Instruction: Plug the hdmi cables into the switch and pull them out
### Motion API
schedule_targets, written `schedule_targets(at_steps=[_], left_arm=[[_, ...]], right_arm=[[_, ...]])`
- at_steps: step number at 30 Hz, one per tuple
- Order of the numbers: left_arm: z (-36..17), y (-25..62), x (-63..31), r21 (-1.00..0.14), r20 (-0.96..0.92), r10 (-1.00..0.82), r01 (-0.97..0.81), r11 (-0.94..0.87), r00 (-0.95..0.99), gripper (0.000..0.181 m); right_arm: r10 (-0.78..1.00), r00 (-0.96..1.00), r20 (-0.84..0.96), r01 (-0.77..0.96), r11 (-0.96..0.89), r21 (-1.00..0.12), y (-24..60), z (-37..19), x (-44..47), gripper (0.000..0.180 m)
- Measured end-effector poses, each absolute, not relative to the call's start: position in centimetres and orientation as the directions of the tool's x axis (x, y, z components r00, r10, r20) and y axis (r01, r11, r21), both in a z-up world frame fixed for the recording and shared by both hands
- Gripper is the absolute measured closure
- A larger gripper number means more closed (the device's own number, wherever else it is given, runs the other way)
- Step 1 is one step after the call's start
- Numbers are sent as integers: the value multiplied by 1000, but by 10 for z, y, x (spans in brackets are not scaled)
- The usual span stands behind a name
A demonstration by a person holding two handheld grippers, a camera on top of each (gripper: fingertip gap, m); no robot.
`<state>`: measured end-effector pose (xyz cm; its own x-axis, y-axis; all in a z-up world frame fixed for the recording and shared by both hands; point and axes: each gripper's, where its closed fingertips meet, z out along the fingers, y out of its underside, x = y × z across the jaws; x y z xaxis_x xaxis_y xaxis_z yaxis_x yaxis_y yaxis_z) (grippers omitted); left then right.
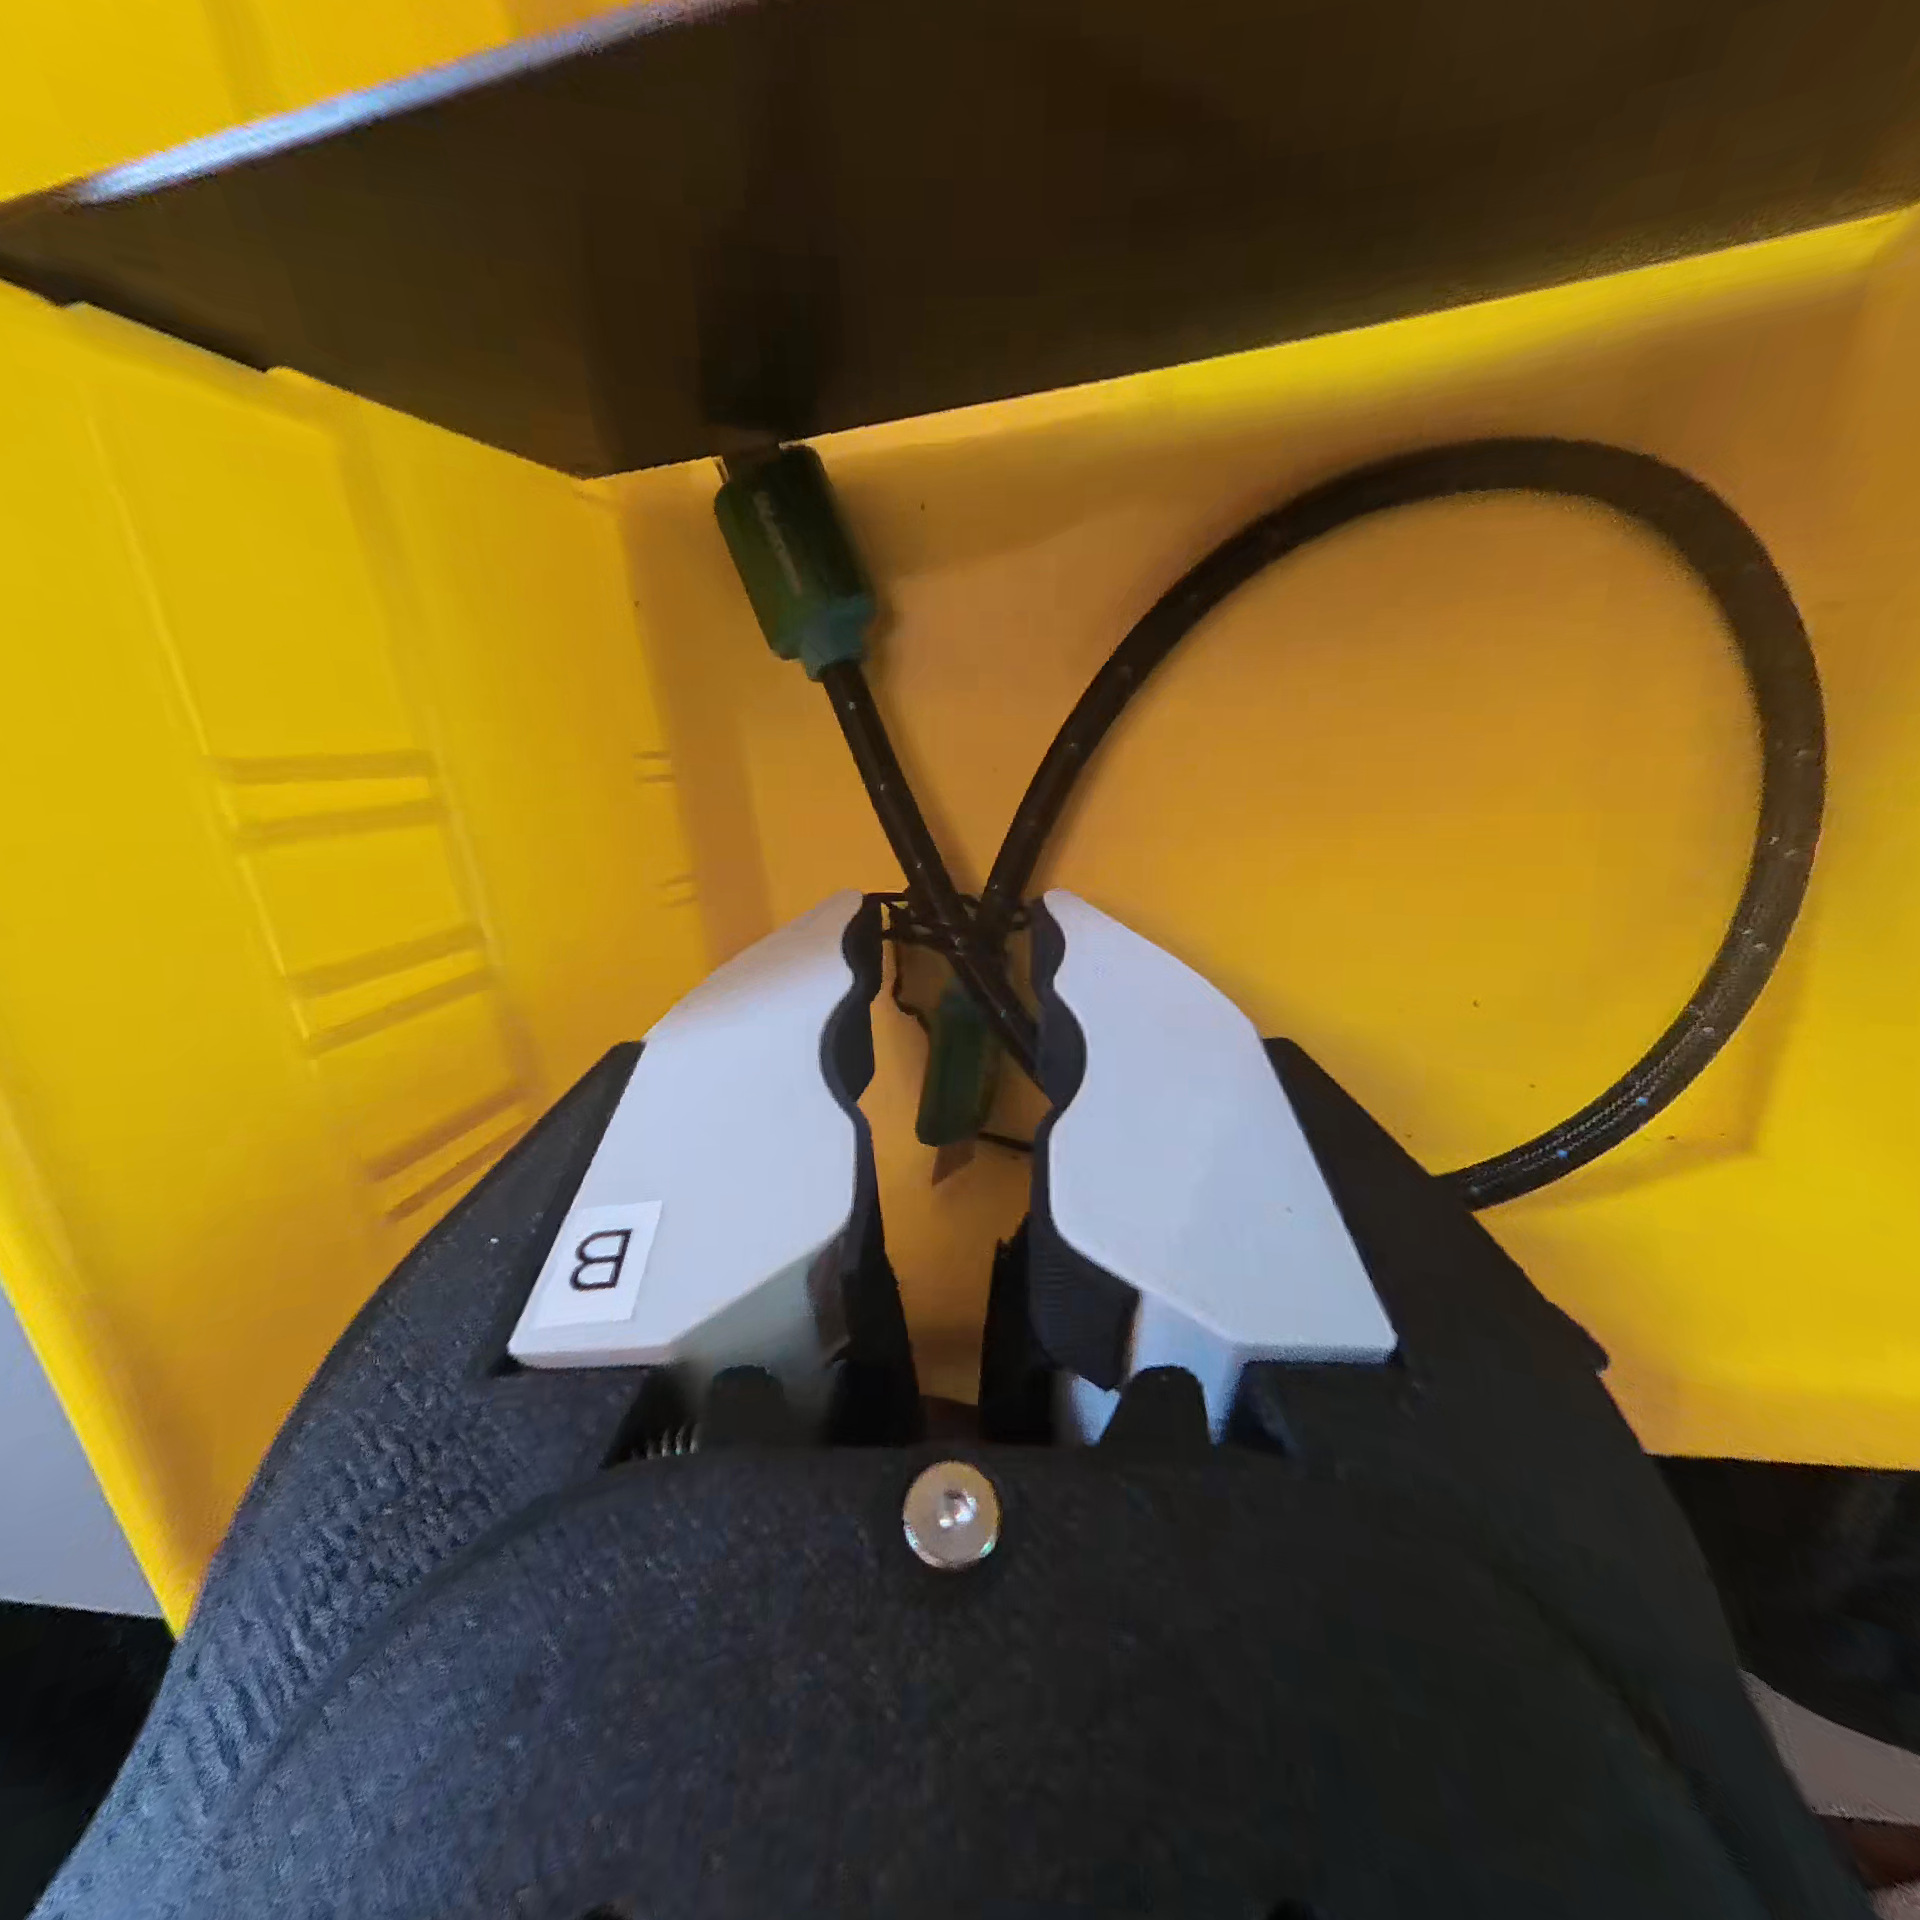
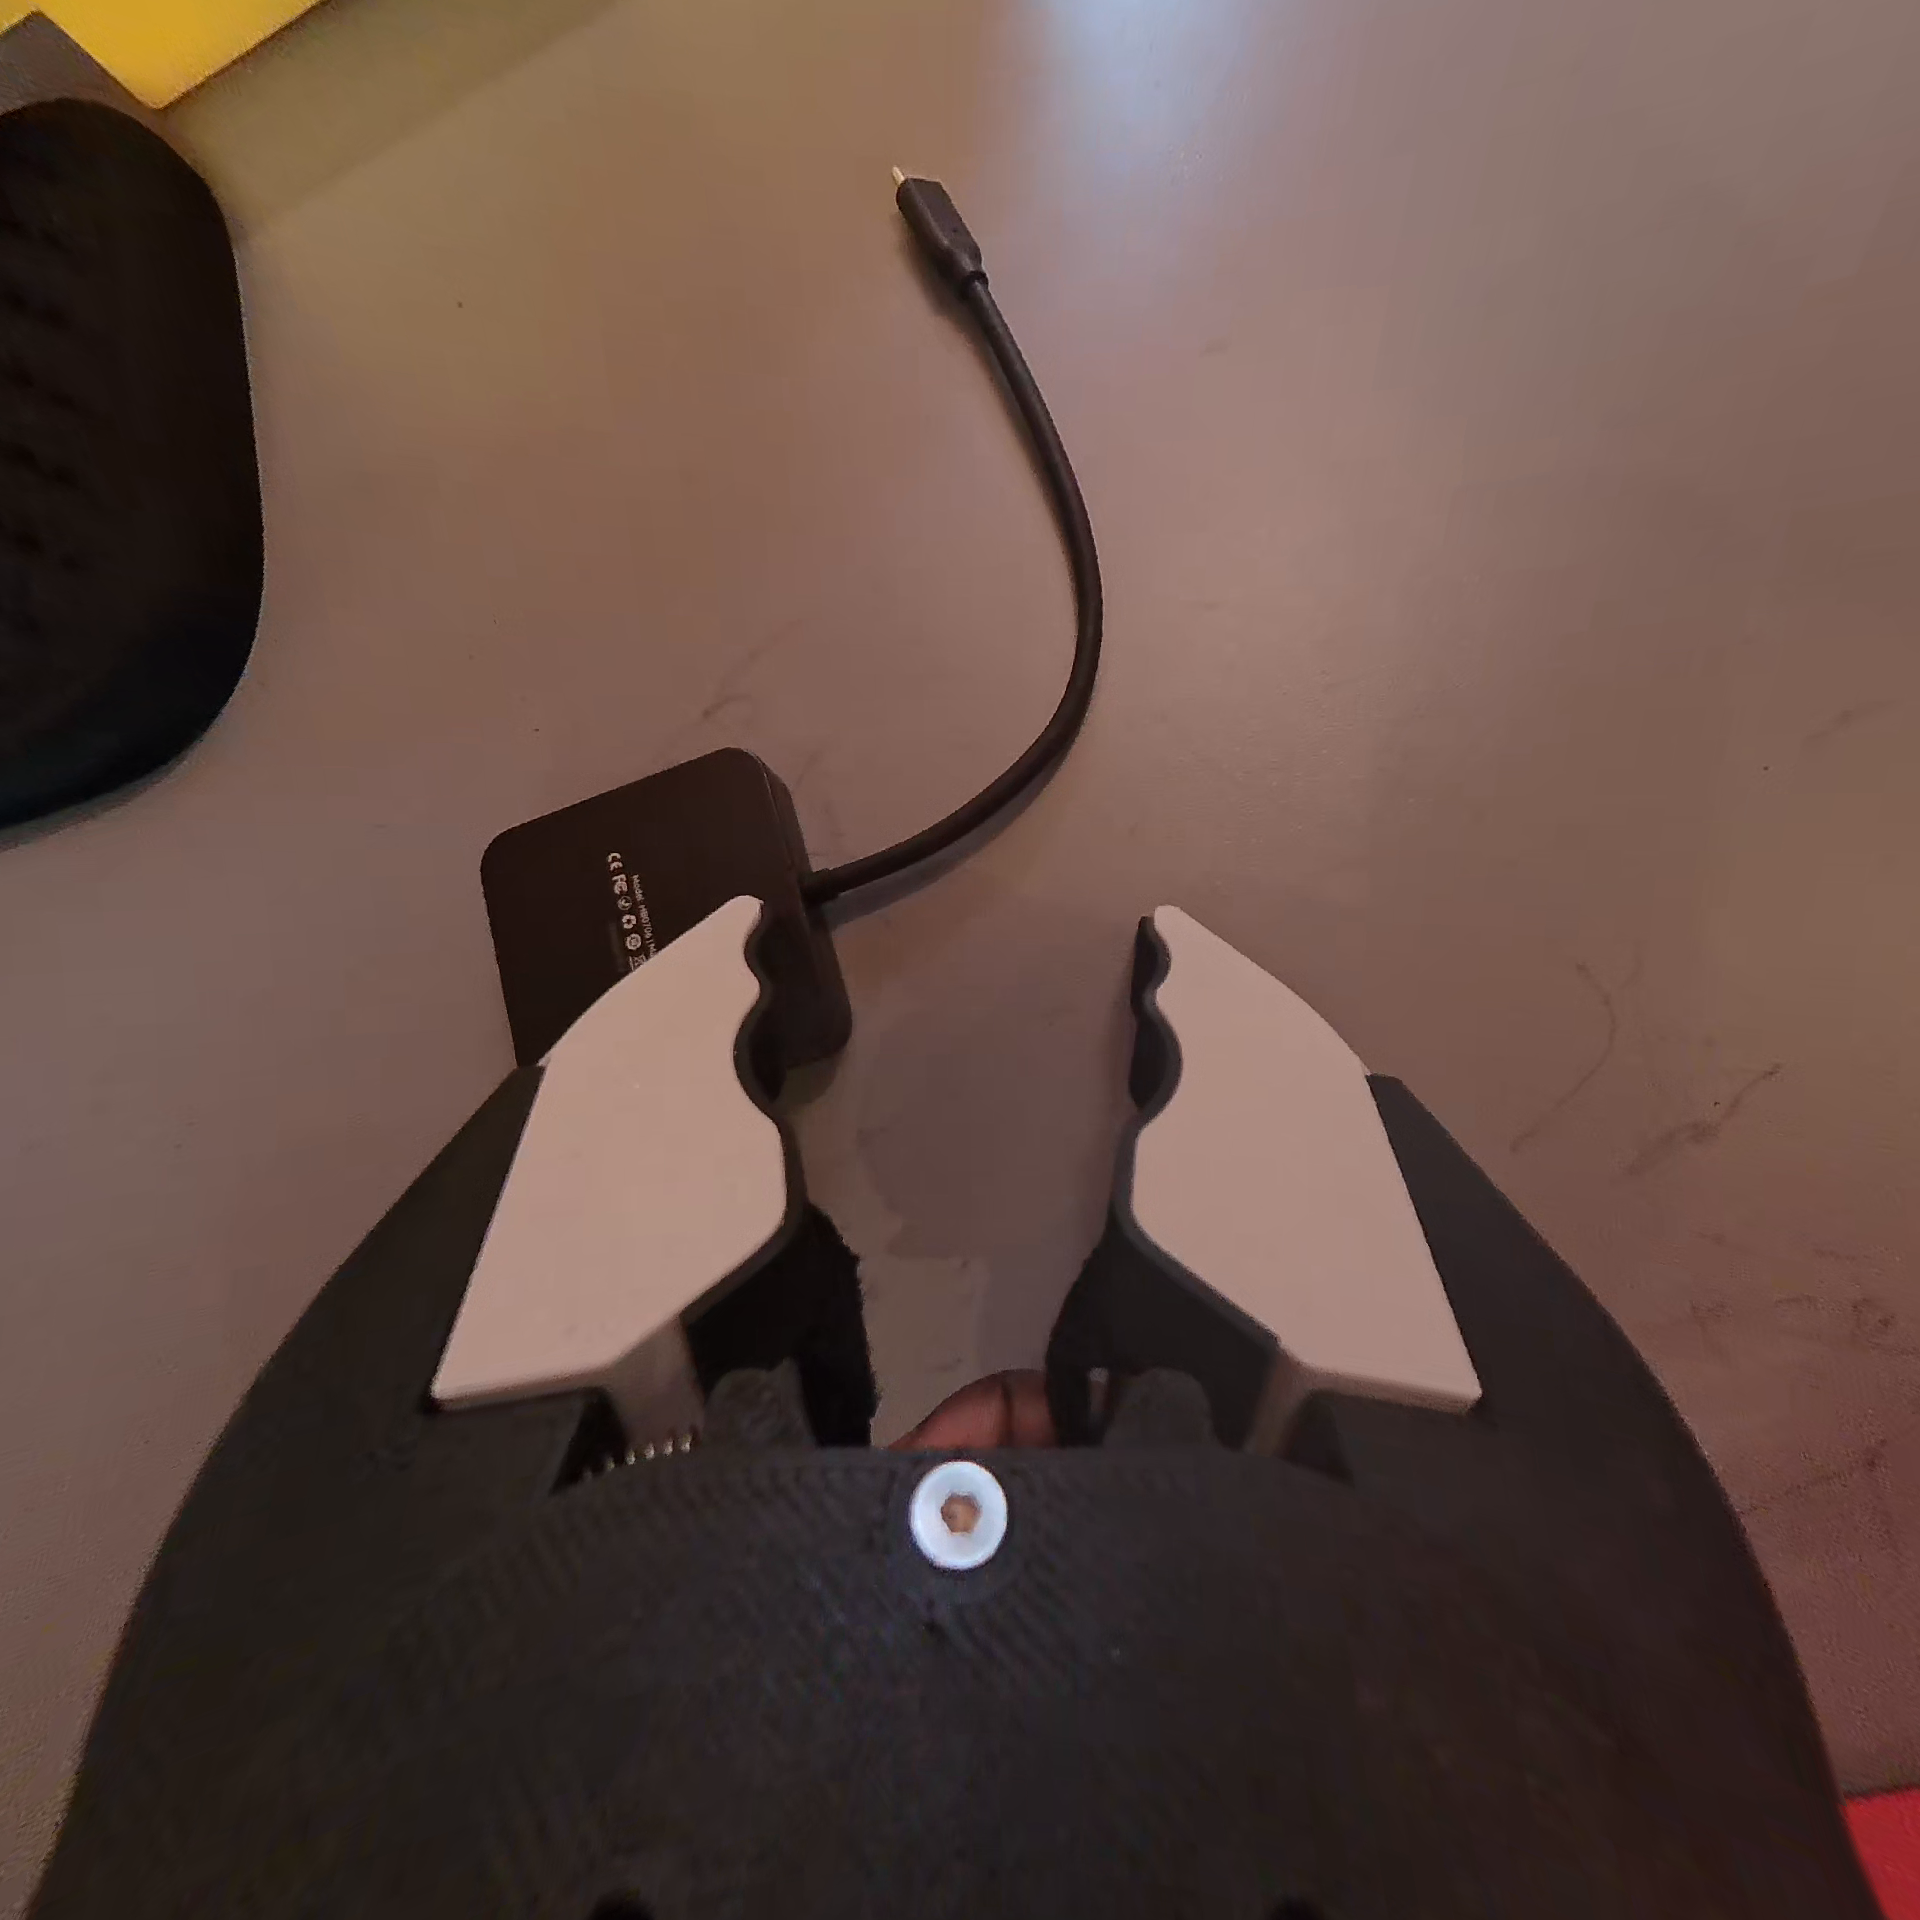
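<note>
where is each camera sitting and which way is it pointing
Left wrist view: sits on the left gripper, looking along its fingers into a yellow bin, where a black cable with green plugs loops under a dark flap; the fingers stand close around the crossed cable.
Right wrist view: sits on the right gripper, looking down at a grey table with the black switch and its short lead; open fingers and a bit of the person's hand show.
Shared: only yellow at the right view's top left corner, perhaps the bin.
</note>
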<state>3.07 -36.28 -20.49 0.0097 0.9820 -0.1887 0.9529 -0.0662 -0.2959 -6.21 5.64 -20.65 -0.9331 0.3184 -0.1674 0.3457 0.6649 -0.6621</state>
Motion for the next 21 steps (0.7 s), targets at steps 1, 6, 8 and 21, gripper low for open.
schedule_targets(at_steps=[1,6,8,21], left_arm=[[-204,-363,31,-298,-196,980,951,-80,21,156],[-182,-361,32,-397,-263,965,910,-122,15,162],[-165,-360,34,-434,-309,951,890,-139,-2,163],[-15,-292,76,-902,-388,879,311,-300,-279,163]], right_arm=[[318,-933,-167,345,665,-663,56,-207,-62,114],[315,-936,-158,337,669,-663,56,-207,-63,113],[314,-937,-154,333,669,-665,55,-207,-62,114],[318,-944,91,188,744,-642,67,-190,-69,115]])
